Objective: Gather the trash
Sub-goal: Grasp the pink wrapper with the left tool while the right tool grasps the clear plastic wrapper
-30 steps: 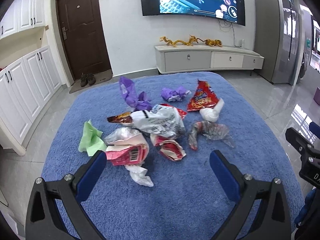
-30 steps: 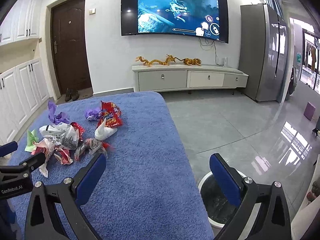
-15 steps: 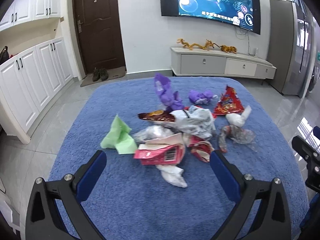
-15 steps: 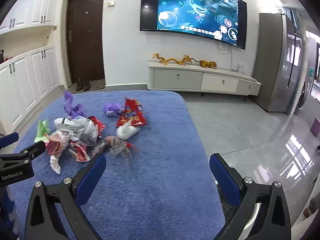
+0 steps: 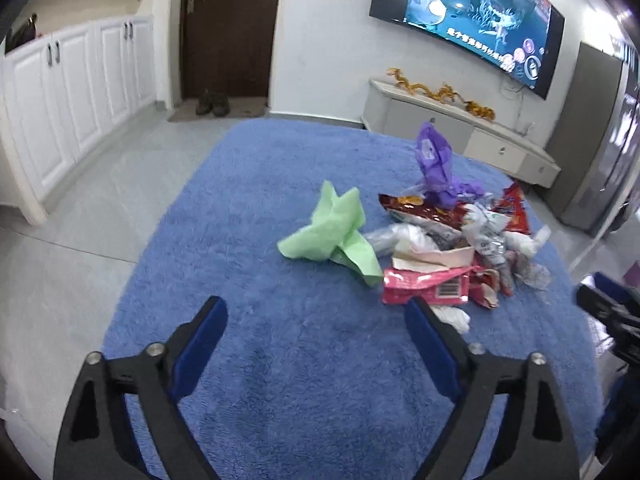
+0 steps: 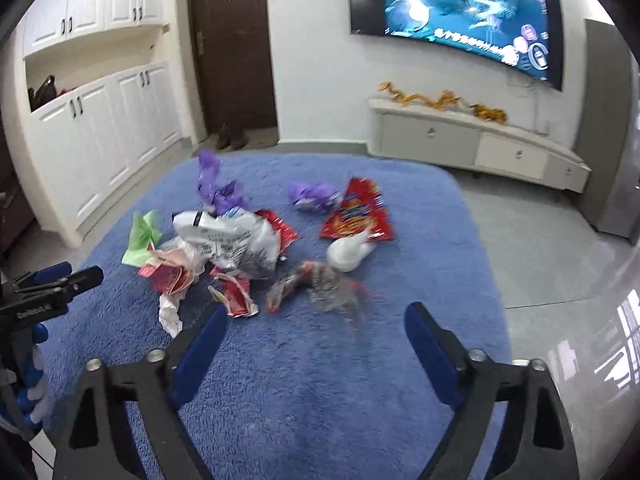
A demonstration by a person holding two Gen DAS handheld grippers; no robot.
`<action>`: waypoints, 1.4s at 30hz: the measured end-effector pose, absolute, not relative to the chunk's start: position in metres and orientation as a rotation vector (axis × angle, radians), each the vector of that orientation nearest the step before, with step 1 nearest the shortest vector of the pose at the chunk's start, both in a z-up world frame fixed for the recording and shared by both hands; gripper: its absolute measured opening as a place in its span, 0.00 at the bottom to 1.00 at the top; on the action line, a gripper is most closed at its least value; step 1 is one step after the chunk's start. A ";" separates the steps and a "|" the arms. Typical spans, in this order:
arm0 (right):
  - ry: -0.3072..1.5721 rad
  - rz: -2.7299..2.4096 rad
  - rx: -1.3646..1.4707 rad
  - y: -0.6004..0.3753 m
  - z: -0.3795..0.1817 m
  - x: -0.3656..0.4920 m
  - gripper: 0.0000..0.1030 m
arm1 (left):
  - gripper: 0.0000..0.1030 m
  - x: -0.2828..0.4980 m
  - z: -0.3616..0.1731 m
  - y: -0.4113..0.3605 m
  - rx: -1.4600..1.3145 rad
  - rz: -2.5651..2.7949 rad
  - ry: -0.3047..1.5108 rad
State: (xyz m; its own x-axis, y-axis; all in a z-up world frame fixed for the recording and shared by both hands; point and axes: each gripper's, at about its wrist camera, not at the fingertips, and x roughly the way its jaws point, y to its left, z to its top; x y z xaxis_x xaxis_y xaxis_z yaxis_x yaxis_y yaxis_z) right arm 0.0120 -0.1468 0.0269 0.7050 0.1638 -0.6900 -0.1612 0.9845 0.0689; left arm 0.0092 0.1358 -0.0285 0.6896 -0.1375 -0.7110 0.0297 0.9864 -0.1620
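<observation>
The trash pile [image 6: 240,252] lies on the blue rug [image 6: 320,380], around its middle and left of centre in the right wrist view. It consists of a green paper [image 5: 332,228] at the left edge, a pink wrapper [image 5: 428,286] at the near side, a white printed bag [image 6: 228,240] in the centre, a purple wrapper [image 5: 434,168] at the far side, a red snack bag [image 6: 358,210] at the right, and a crumpled clear wrapper [image 6: 320,284] nearest the right gripper.

Compared with one second ago, both wrist views have swung left. The pile has moved from the centre of the left wrist view to its right half, with the green paper now closest to the line between the left fingers. In the right wrist view the white bin has left the frame, and the pile now sits ahead of the fingers.

The left gripper [image 5: 316,332] is spread wide and holds nothing. The right gripper [image 6: 316,336] is likewise spread wide and empty. Both hang above bare rug, short of the pile.

Judgement: no item has been collected. Both tools appear to be lining up for a first pick, the left on the green paper or pink wrapper, the right on the clear wrapper.
</observation>
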 end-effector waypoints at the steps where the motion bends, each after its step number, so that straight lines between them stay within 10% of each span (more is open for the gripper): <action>1: 0.782 0.187 0.018 -0.149 0.022 0.020 0.76 | 0.81 0.009 -0.030 0.137 -0.161 -0.125 0.812; 23: 0.899 0.241 0.079 -0.173 -0.028 0.088 0.61 | 0.70 0.066 -0.039 0.050 -0.057 -0.317 0.817; 30: 0.877 0.263 0.102 -0.175 -0.028 0.080 0.14 | 0.65 0.059 -0.046 0.052 -0.064 -0.301 0.818; 42: 0.724 0.335 0.190 -0.192 0.025 0.011 0.10 | 0.65 0.006 0.015 0.068 -0.140 -0.375 0.693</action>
State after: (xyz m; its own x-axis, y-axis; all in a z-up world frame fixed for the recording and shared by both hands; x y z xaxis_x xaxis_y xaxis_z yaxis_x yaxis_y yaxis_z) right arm 0.0114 -0.1920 0.0246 0.6994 0.3640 -0.6151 -0.2337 0.9298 0.2844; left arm 0.0059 0.0679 0.0148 0.7061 -0.3820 -0.5962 0.2900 0.9242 -0.2486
